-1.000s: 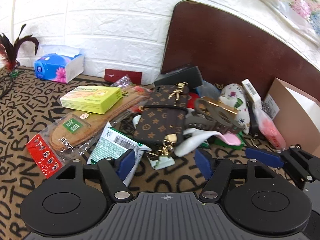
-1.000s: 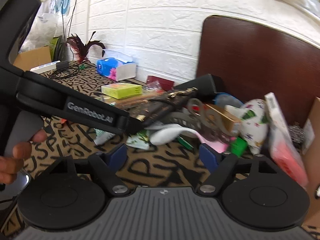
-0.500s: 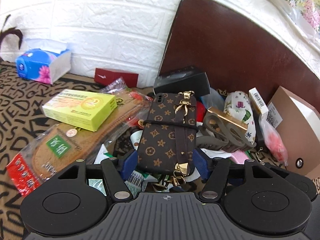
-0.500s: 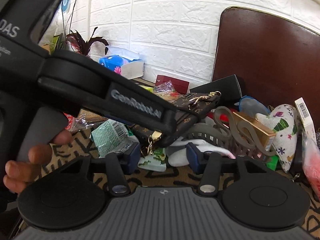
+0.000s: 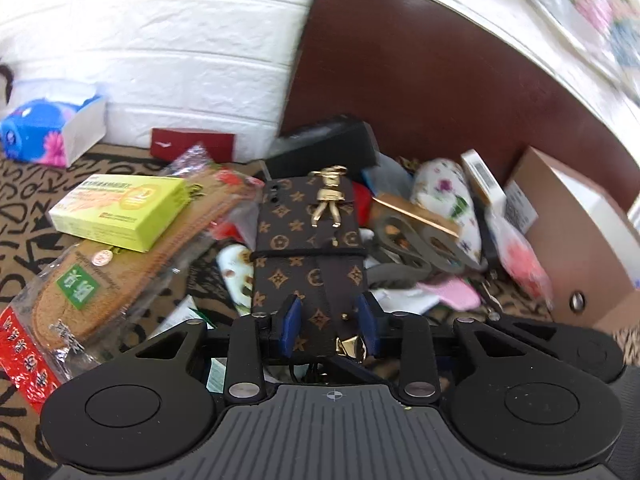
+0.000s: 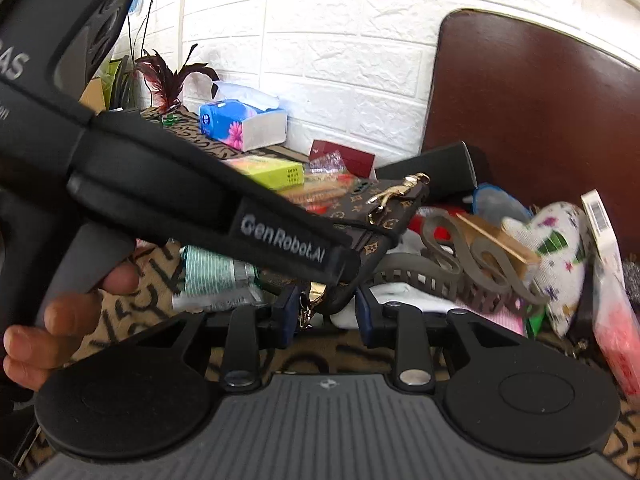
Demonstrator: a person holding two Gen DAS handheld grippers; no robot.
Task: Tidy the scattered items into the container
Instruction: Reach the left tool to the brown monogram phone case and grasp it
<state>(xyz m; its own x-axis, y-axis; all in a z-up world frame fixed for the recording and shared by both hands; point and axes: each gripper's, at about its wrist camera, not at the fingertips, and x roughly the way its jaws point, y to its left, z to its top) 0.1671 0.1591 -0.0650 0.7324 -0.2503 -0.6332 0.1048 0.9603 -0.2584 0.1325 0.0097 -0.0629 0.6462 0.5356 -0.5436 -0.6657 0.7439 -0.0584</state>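
A: Largest first. The patterned table (image 5: 24, 216) carries a heap of loose items. The cardboard box (image 5: 576, 240) stands at the far right, open side up; I judge it the container. Against the wall at far left sits a tissue box (image 5: 52, 136); a green carton (image 5: 120, 212) lies on a packet of insoles (image 5: 80, 292).

B: Target?

A: The brown monogram phone case (image 5: 308, 248), lying on top of the heap at centre, gold clasp (image 5: 330, 200) at its far end.

B: Tool state?

A: The left gripper (image 5: 329, 322) straddles the near end of the case; its jaws are closing, narrow, blue pads at both edges. The right gripper (image 6: 324, 312) is also closing, narrow; the case's dangling gold hardware and the left tool's tip sit between its pads. I cannot tell whether it presses on anything.

B: Advice for the grasp?

A: Likely best to seat the pads on the case's rigid edges, not the strap, then lift clear before carrying right to the box. The hardware may snag neighbours.

B: Pose?

A: Both tools pitch downward toward the heap. A hand (image 6: 60, 320) grips the left tool's handle, seen at near left in the right view.
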